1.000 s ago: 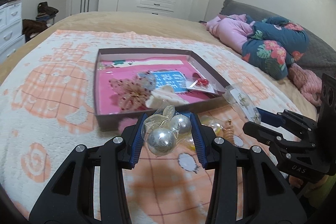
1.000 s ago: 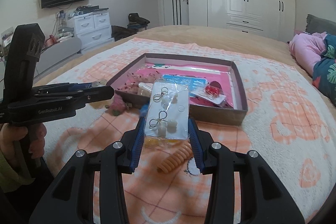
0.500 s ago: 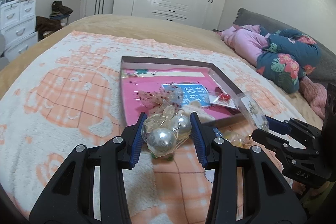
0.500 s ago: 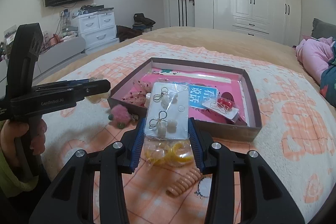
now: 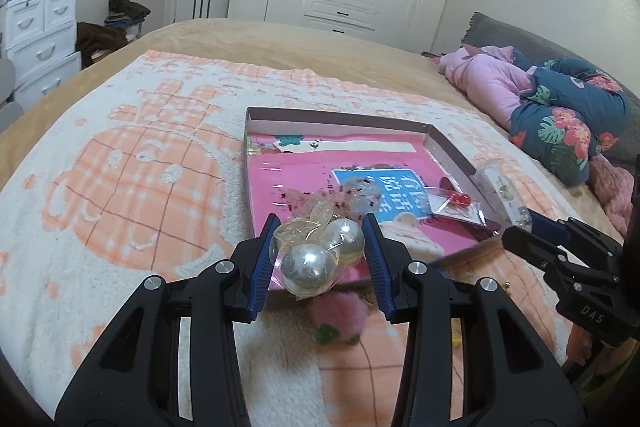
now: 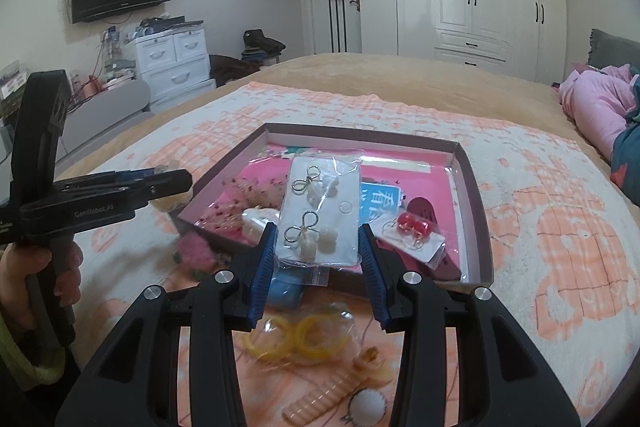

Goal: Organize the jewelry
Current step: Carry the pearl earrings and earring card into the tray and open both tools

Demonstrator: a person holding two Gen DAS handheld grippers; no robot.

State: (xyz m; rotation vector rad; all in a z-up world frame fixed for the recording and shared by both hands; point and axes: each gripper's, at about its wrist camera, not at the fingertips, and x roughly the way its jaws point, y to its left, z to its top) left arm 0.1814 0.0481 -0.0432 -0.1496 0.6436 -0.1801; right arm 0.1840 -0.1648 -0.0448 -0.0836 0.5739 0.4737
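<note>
The left gripper [image 5: 320, 251] has its fingers clamped on a clear bag of silver ball earrings [image 5: 310, 261], held just above the near edge of the shallow box [image 5: 336, 123] on the bed's blanket [image 5: 132, 187]. The right gripper [image 6: 318, 259] has its fingers clamped on a bagged earring card [image 6: 322, 211], over the box's near wall, with yellow hoops [image 6: 300, 339] lying on the blanket below.

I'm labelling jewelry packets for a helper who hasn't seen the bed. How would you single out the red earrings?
Start at the shallow brown cardboard box with a pink lining, lying on the orange-and-white blanket. Inside, near its right wall, lies a clear packet holding two glossy red bead earrings. They are the only red things in the box.
</note>
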